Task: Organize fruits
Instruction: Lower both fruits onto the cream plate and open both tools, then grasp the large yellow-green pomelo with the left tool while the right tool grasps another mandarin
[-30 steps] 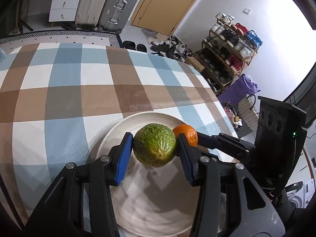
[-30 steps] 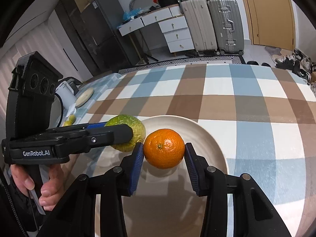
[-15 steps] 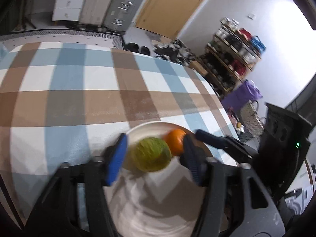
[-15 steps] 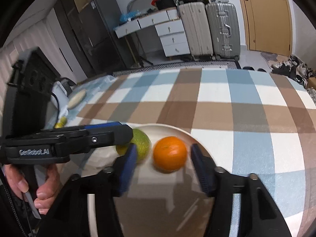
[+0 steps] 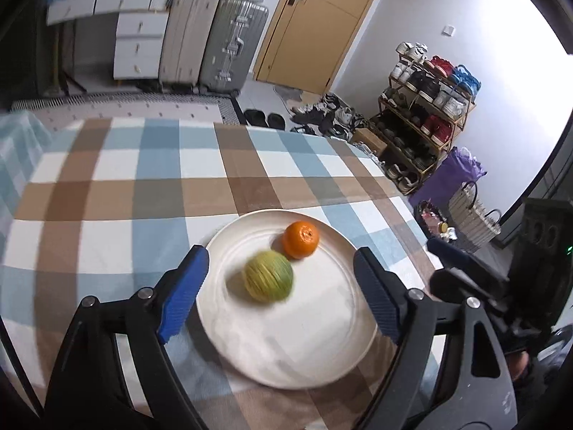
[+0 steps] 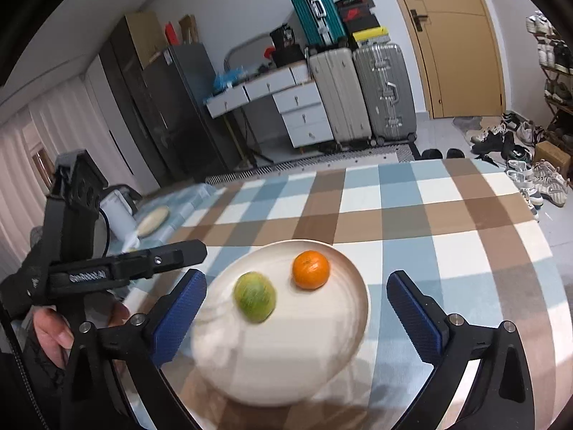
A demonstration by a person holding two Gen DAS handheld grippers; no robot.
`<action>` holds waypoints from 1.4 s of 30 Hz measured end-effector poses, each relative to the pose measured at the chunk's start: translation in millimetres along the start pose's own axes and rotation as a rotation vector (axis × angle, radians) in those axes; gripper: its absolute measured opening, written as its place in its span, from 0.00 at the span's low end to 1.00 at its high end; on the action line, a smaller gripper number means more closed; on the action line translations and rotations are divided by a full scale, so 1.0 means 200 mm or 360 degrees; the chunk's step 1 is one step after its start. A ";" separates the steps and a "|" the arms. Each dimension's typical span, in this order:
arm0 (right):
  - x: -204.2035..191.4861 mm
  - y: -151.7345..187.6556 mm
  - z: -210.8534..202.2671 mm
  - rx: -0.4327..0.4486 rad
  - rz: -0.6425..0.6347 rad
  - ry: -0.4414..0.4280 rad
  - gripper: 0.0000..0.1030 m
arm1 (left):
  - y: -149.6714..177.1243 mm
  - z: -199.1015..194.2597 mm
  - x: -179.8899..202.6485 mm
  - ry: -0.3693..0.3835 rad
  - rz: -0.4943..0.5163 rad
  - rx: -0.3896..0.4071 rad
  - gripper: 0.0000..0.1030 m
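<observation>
Two fruits are seen on a round, shallow cream-white ceramic plate (image 5: 343,326) that rests on a table covered with a blue, brown and white checked cloth (image 5: 118,193). A round, ribbed green-yellow citrus fruit (image 5: 268,276) lies near the plate's middle, and a smaller, smooth, glossy orange mandarin (image 5: 301,239) sits just beyond it toward the far rim; from the left wrist view the two appear to touch or nearly touch, while from the right wrist view a small gap is seen between them. The green fruit is blurred in both views, so its surface cannot be read closely.

The left gripper (image 5: 277,292) is held wide apart, its blue ribbed pads flanking the plate with nothing between them but air, and the green fruit lies straight ahead, centred between them. The right gripper (image 6: 297,317) is likewise spread fully and grasps nothing; both fruits lie ahead of it, the mandarin to the right of the green one. Neither fruit has a marked long axis, so no approach angle is favoured. The placing of these two fruits is judged done, and each gripper is about equally near.
</observation>
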State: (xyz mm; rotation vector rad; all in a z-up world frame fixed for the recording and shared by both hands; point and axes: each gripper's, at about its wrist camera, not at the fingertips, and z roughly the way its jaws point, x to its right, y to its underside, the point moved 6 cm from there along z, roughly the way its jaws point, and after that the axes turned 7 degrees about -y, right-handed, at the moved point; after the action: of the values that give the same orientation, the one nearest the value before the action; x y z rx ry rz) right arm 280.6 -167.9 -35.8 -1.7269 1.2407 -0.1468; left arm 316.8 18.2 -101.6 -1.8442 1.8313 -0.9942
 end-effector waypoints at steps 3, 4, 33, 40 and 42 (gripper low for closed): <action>-0.06 0.02 -0.12 0.0050 -0.0013 0.0005 1.00 | 0.03 -0.14 0.05 -0.0075 0.0059 0.0065 0.83; -0.09 0.03 -0.17 0.0073 -0.0023 0.0012 1.00 | 0.05 -0.20 0.08 -0.0111 0.0087 0.0089 0.83; -0.52 0.55 -0.73 0.0143 -0.0128 0.0143 1.00 | 0.91 -0.84 0.19 -0.0187 0.0099 0.0047 0.99; -0.51 0.67 -0.74 0.0089 -0.0095 0.0155 1.00 | 1.04 -0.67 0.17 -0.0138 0.0077 -0.0112 0.99; -0.51 0.70 -0.74 0.0076 -0.0094 0.0160 1.00 | 1.08 -0.63 0.17 -0.0132 0.0076 -0.0147 0.99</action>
State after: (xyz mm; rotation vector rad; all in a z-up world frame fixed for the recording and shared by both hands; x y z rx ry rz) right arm 53.3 -181.6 -21.8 -1.7335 1.2491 -0.2990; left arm 71.0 -8.5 -155.8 -1.8561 1.8910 -0.8172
